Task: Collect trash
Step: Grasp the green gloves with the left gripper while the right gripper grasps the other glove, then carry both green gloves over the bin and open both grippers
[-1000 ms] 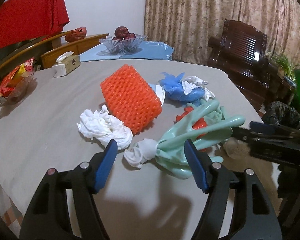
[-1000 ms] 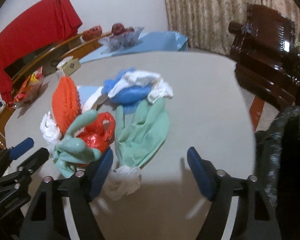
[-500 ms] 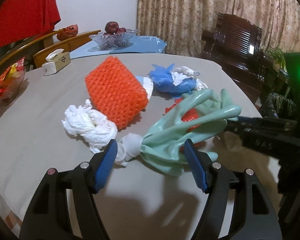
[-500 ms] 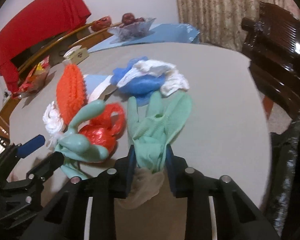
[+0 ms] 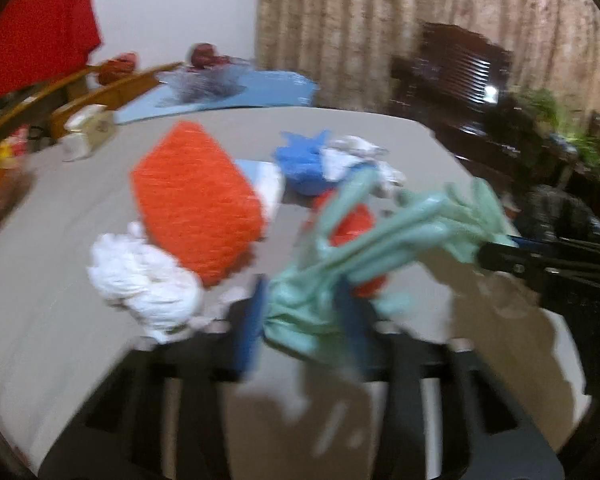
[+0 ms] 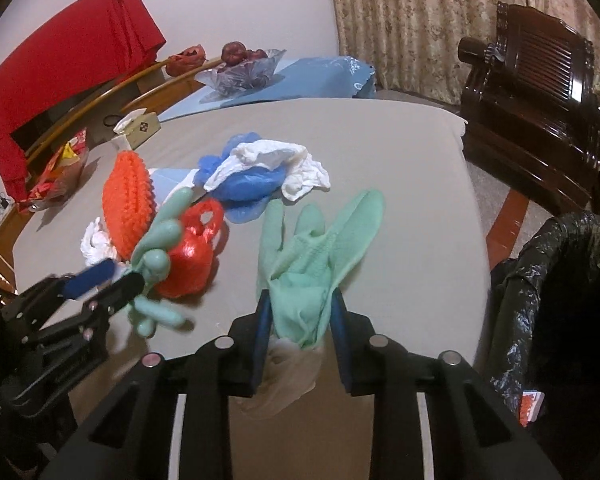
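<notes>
The flat green glove (image 6: 312,264) lies on the grey table (image 6: 412,184), cuff toward the camera, long axis running away from it, fingers fanned toward the blue and white wad (image 6: 260,172). A second ago the right gripper (image 6: 300,344) stood wide around this cuff; it now clamps it. The puffed green glove (image 5: 340,264) points its fingers up and right; the left gripper (image 5: 300,320), open half a second ago, is closing with the cuff between its jaws. Both gloves appear ready for the black bin (image 6: 560,280) at right.

Left wrist view is motion-blurred; the bin (image 6: 556,300) is cut off at the right edge
</notes>
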Demonstrator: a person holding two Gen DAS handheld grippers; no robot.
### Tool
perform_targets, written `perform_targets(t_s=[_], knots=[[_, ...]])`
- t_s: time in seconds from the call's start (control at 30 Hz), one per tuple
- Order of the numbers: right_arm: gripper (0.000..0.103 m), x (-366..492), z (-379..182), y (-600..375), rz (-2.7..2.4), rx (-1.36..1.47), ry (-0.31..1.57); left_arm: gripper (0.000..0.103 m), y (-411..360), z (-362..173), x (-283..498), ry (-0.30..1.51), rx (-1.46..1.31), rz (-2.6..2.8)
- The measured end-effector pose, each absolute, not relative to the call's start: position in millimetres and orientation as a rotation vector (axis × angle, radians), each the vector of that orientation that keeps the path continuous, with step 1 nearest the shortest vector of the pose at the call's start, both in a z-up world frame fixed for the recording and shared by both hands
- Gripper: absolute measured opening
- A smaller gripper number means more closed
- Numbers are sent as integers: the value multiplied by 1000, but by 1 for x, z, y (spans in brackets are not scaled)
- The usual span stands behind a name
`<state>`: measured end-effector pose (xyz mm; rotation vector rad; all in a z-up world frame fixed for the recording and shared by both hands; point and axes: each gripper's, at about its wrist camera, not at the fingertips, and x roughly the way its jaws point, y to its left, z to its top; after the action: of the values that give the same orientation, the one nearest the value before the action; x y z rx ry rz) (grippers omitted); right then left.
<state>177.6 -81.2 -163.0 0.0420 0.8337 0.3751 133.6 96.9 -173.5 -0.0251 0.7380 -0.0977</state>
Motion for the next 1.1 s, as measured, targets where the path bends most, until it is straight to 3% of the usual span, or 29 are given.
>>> perform_targets(t_s=[0.27, 0.7, 1.1], knots=[[28, 171, -151, -85, 376, 40, 804, 3, 91, -168, 131, 737, -61, -121], [28, 155, -99, -108, 366, 87, 678, 2, 81, -109, 113, 620, -96, -165], [28, 127, -63, -176, 250, 133, 586, 2, 14, -72, 110, 557, -92, -342]])
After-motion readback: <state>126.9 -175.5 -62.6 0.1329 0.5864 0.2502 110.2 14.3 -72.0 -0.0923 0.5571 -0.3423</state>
